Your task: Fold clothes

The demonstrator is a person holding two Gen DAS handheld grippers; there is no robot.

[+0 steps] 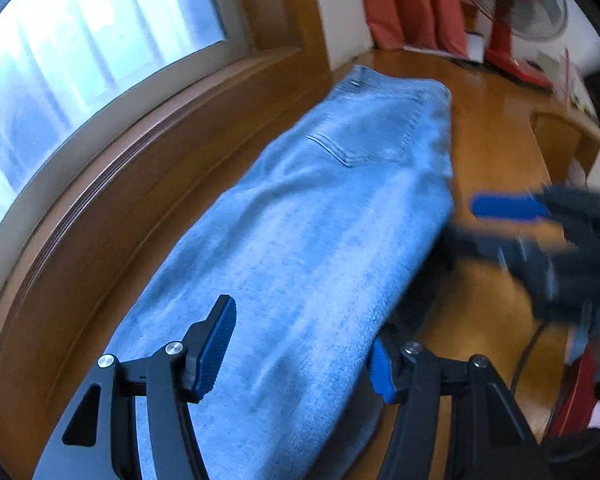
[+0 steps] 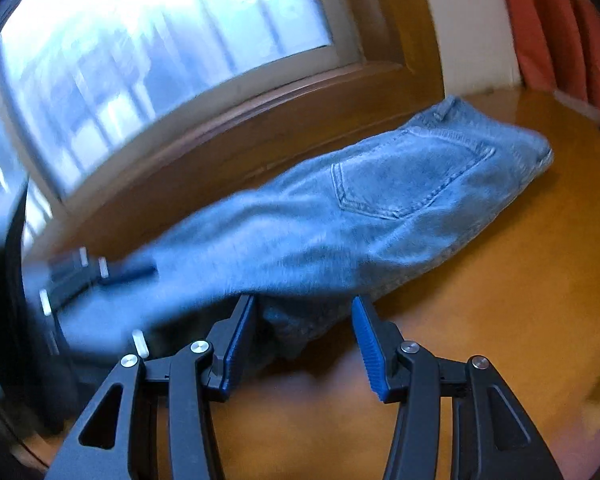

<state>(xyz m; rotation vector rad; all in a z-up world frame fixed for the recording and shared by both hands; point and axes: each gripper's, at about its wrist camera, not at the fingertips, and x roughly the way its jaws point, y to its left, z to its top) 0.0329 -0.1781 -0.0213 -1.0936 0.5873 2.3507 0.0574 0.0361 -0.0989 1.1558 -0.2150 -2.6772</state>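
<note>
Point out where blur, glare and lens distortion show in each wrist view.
Left wrist view: the right claw is smeared by motion blur, the window is overexposed, and the sill bows from the fisheye. Right wrist view: the left claw and the near jeans are blurred, and the table shows soft glare.

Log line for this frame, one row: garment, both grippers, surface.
jeans folded lengthwise, pocket up | left hand-held gripper open over jeans | right hand-held gripper open at edge | wooden table
</note>
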